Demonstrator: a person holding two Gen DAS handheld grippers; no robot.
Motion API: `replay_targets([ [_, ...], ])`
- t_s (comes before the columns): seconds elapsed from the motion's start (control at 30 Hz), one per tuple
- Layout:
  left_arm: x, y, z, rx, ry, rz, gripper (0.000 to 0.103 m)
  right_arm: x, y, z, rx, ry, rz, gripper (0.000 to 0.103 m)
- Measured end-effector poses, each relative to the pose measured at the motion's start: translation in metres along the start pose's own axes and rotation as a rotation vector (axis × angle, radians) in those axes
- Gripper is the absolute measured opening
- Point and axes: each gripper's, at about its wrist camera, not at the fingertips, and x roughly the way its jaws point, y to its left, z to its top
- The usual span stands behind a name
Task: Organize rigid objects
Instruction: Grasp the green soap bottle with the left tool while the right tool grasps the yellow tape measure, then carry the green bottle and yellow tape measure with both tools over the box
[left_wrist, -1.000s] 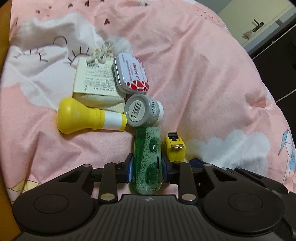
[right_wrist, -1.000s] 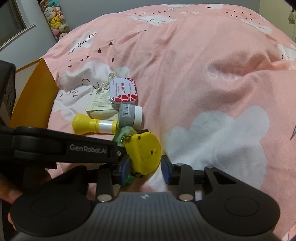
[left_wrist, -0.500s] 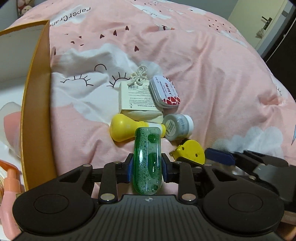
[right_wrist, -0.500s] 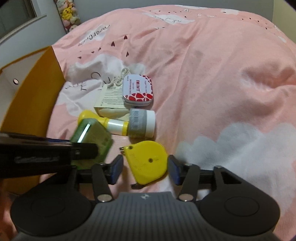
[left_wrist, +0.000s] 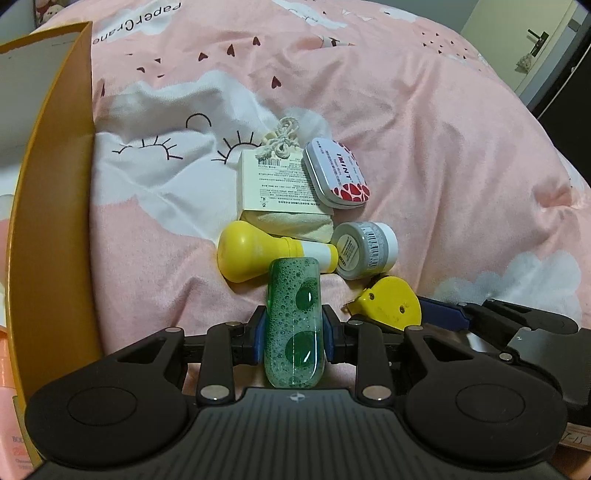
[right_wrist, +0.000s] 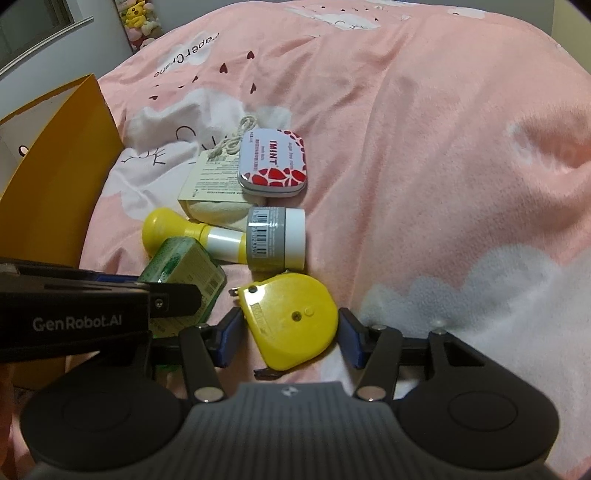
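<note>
Six small things are in our view on the pink quilt (left_wrist: 424, 122), and we hold a gripper in each hand. Our left gripper (left_wrist: 293, 334) is clamped on the green bottle (left_wrist: 293, 325), its blue pads pressed to both sides, the bottle pointing away from us above the quilt. Our right gripper (right_wrist: 290, 338) stands part open around the yellow tape (right_wrist: 291, 317), which lies flat on the quilt between the pads; a gap shows on each side, so nothing is gripped there. Beyond the bottle's far end lies the yellow roller (left_wrist: 266, 254), on its side, with the grey jar (left_wrist: 364, 249) just beside its white end, also on its side. Farther off sits the cream pouch (left_wrist: 280, 195) with a printed label and a string knot, and the mint tin (left_wrist: 338, 173) leans on the pouch's right edge, tilted. These four lie close together near the quilt's left side, the tape just short of the jar. Along the quilt's left edge stands the orange box (left_wrist: 55, 206), its wall upright; a peach bottle (left_wrist: 9, 398) shows inside it at the lower left, though we cannot tell what else the box holds.
</note>
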Motion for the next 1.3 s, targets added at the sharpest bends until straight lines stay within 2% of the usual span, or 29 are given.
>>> replay_targets([
  [0.27,-0.028,-0.005,-0.007,0.016,-0.088,-0.024,0.033,-0.014,-0.001,-0.002,0.019,-0.032,0.002,0.054],
  [0.47,-0.067,-0.001,-0.010,0.014,-0.187,-0.039,0.033,-0.038,0.006,-0.003,0.000,-0.097,-0.037,0.054],
  [0.63,-0.099,0.005,-0.008,0.002,-0.253,-0.046,0.033,-0.064,0.019,0.004,-0.040,-0.157,-0.035,0.054],
  [0.83,-0.129,0.018,-0.011,-0.002,-0.320,-0.008,0.033,-0.094,0.049,0.016,-0.131,-0.227,-0.009,0.054],
  [1.03,-0.157,0.040,-0.012,-0.032,-0.392,0.040,0.033,-0.120,0.083,0.031,-0.207,-0.291,0.058,0.054],
  [1.3,-0.181,0.092,-0.008,-0.126,-0.443,0.127,0.033,-0.129,0.146,0.051,-0.364,-0.333,0.146,0.054],
])
